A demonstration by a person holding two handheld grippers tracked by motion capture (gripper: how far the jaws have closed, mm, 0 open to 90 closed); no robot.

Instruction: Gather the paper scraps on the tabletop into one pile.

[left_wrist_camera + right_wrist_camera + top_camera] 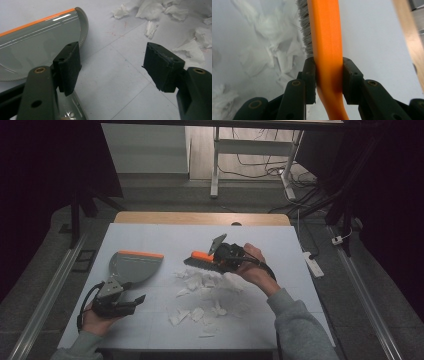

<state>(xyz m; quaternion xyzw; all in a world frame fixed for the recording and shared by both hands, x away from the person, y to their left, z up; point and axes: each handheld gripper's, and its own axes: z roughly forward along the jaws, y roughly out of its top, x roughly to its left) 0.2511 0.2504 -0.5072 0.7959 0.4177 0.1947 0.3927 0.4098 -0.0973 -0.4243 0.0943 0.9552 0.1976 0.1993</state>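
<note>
A grey dustpan [131, 265] with an orange lip lies flat at the table's left; its pan [37, 42] and handle show beside my left jaw. My left gripper [131, 304] is open near the front left, just below the dustpan, with nothing between its jaws [112, 72]. My right gripper [220, 261] is shut on the orange handle of a small brush [199, 260], [325, 42], whose grey bristles [305, 32] hang over torn white paper scraps [202, 292], [269, 47] piled at the table's middle.
The white table top [150, 237] has a wooden back edge [200, 217]. More paper scraps [175, 15] lie ahead of the left gripper. A metal rail [370, 310] runs along the right side of the floor, and a power strip [313, 264] lies beside the table.
</note>
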